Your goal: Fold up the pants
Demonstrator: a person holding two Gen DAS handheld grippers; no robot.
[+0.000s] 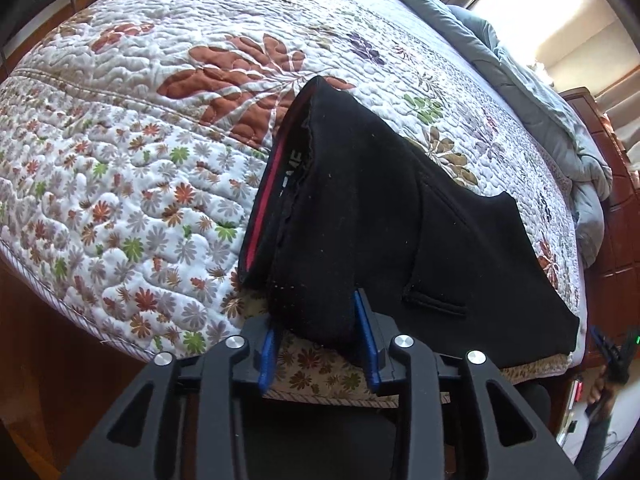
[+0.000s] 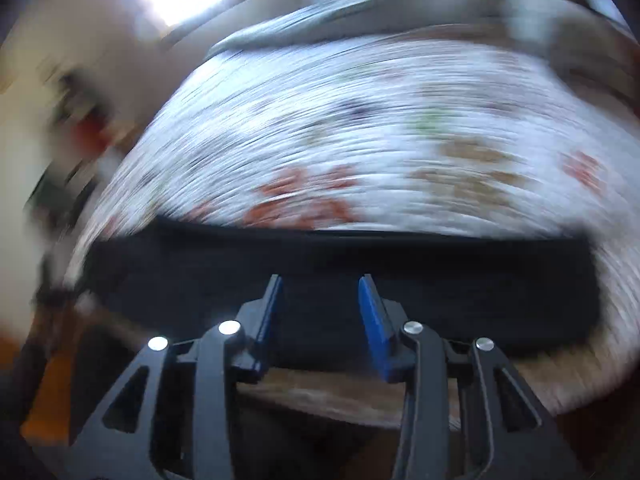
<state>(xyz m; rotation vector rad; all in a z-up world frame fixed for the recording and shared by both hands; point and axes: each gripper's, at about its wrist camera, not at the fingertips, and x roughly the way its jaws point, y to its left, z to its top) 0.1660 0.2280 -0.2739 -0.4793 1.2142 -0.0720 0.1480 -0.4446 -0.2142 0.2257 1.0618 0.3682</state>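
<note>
Sunlight from the window falls across a bed (image 1: 168, 152) covered in a floral quilt, with a grey duvet (image 1: 520, 80) bunched at its far side. Black pants (image 1: 380, 208) lie folded near the bed's close edge, red-lined waistband showing. Left gripper (image 1: 320, 340) has its jaws apart, straddling the cloth's near corner. Right gripper (image 2: 320, 320), blurred, hangs with jaws spread over the pants.

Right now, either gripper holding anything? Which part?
No hold. Left gripper is open, its fingers straddling the near edge of the black pants. Right gripper is open too; that view is motion-blurred.
</note>
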